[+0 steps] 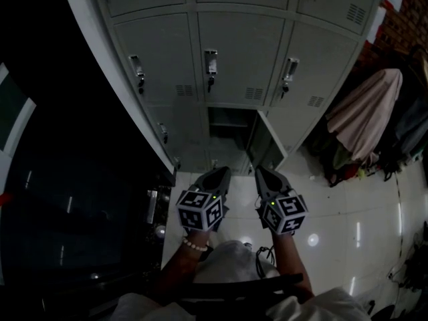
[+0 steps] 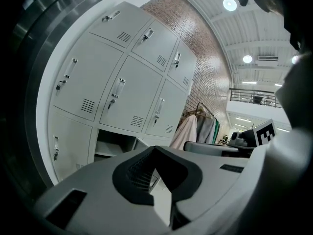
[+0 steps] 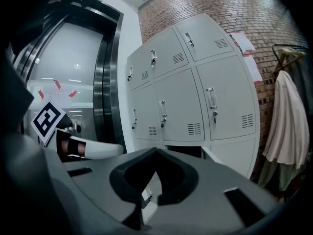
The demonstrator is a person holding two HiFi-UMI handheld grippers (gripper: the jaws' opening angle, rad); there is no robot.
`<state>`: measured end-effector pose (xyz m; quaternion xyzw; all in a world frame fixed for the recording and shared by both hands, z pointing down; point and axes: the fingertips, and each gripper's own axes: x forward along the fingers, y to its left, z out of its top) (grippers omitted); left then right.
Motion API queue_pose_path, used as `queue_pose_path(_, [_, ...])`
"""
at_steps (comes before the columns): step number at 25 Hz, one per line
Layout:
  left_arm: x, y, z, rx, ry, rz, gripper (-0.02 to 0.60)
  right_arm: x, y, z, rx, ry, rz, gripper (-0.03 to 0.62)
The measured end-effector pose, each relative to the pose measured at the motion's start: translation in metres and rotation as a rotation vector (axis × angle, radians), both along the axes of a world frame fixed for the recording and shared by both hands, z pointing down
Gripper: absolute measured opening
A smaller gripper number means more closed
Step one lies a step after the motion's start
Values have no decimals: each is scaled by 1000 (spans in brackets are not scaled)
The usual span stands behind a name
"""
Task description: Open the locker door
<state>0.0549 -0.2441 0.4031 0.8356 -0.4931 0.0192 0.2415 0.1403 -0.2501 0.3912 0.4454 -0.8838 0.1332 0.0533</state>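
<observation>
Head view looks down on one grey locker bank [image 1: 241,52], three columns by three rows, nine compartments in all. Eight doors are closed. The one door [image 1: 269,146] at bottom middle stands swung out on its right side, baring a dark compartment [image 1: 227,122].

Two grippers hover side by side just before that opening, touching nothing. The left gripper [image 1: 221,171] has its fingers [image 2: 88,185] pressed together with nothing between them, and so has the right gripper [image 1: 262,171] with its fingers [image 3: 234,180].

The floor [image 1: 348,206] is glossy white tile with lamp glints. A brick wall [image 3: 205,4] stands behind the lockers, and hanging clothes [image 1: 364,112] are to their right.
</observation>
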Motion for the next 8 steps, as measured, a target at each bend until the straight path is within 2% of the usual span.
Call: queue_pose_path(8, [0,-1,4,-14,-1,1,-2,0,-4,2,-8,4,-1,3])
